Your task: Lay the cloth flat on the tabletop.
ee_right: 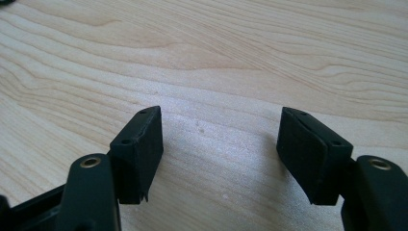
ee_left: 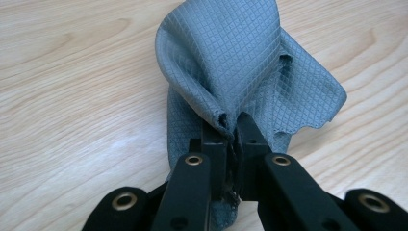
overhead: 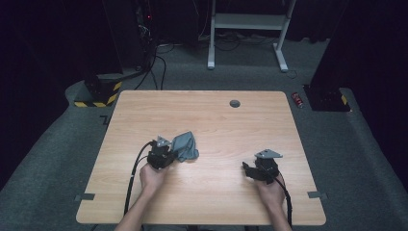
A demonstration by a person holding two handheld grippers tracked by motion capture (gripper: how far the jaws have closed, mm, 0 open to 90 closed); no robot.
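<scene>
There was one grey cloth (overhead: 185, 147) on one wooden desk (overhead: 221, 192). Two hand-held grippers were there: the left hand-held gripper (ee_left: 231, 127) and the right hand-held gripper (ee_right: 219, 154), each with two black jaws. Two hands held them. One round grommet (overhead: 235, 103) sat in the desk, and one red can (overhead: 298, 99) lay on the floor.

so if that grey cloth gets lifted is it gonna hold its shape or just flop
The grey cloth will probably flop: where the left gripper pinches one edge, it already folds and drapes in soft curves. It looks thin, so likely light for its size. Its quilted weave seems grippy enough not to slip, and it sits bunched on the table, so pushing would likely crumple it.
</scene>
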